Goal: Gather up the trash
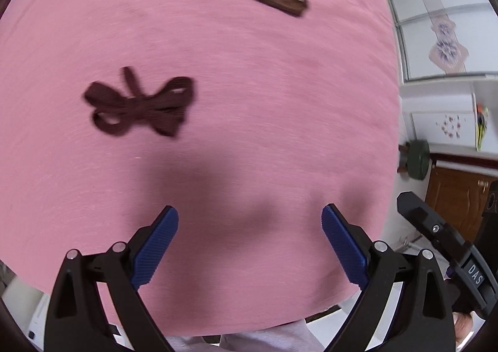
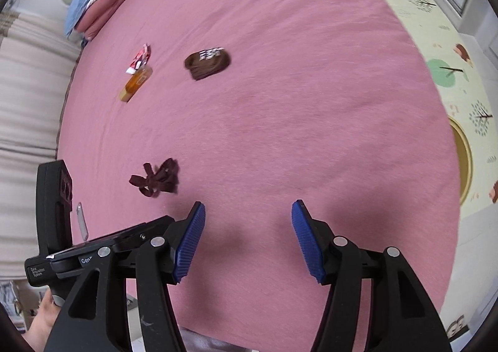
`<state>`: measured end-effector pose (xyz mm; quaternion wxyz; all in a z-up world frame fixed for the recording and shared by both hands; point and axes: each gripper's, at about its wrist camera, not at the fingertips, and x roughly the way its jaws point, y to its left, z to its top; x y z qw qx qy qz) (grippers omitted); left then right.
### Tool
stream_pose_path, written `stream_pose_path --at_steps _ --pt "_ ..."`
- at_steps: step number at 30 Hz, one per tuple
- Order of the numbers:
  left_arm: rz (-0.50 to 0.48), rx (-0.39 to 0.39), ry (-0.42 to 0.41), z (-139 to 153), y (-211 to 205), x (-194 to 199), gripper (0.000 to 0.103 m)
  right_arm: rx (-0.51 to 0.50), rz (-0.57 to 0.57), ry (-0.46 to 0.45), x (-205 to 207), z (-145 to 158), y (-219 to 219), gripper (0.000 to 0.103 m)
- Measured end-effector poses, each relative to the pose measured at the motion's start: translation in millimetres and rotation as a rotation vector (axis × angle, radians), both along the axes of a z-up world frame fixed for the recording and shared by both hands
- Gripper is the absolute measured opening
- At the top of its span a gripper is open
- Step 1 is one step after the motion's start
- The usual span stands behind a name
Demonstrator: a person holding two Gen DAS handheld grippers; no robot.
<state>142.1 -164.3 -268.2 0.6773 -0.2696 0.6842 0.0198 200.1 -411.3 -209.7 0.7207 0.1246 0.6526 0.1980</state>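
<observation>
Tilting steeply down over the pink bed (image 2: 280,103), both grippers are hanging empty — left gripper (image 1: 250,218) wide, right gripper (image 2: 248,212) wide-jawed — the red wrapper (image 2: 140,61) lying near the bed's far end.

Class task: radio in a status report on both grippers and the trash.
Left gripper open, empty. Right gripper open, empty. Red-and-white wrapper lies on the pink bedspread, uncollected. Nothing in the way.

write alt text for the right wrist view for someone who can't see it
The right hand-held gripper hangs open and empty over a pink bedspread. Beyond it lie a dark maroon ribbon bow, a brown wrapper, an orange bottle and a red-and-white wrapper. The left hand-held gripper's body shows at lower left.
</observation>
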Motion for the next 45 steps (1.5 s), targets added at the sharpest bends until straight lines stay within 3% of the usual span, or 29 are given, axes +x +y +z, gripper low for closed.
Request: stream_pose_path --at_steps 10,17,21,23,25,29,31,45 --pt "0.328 -0.003 0.051 -39 62 -6 0.095 -0.010 0.069 0.002 19 -17 42 0.068" --pt "0.434 -0.026 0.071 -61 82 7 0.095 -0.006 0.091 0.019 29 -27 55 0.068" --pt "0.448 -0.009 0.071 -65 81 25 0.092 -0.015 0.103 0.031 35 -33 58 0.068" --pt "0.445 0.016 0.072 -64 80 30 0.079 -0.016 0.105 0.032 38 -34 58 0.068" --pt "0.431 0.014 0.077 -65 79 38 0.047 -0.018 0.103 0.032 42 -35 59 0.068" --pt "0.407 0.023 0.053 -61 78 56 0.038 -0.021 0.097 0.037 54 -39 60 0.068" --pt "0.381 0.015 0.027 -55 77 65 0.029 -0.018 0.095 0.040 61 -41 62 0.068" --pt "0.295 -0.028 -0.063 -50 100 147 0.028 -0.013 0.061 0.024 152 -65 99 0.067"
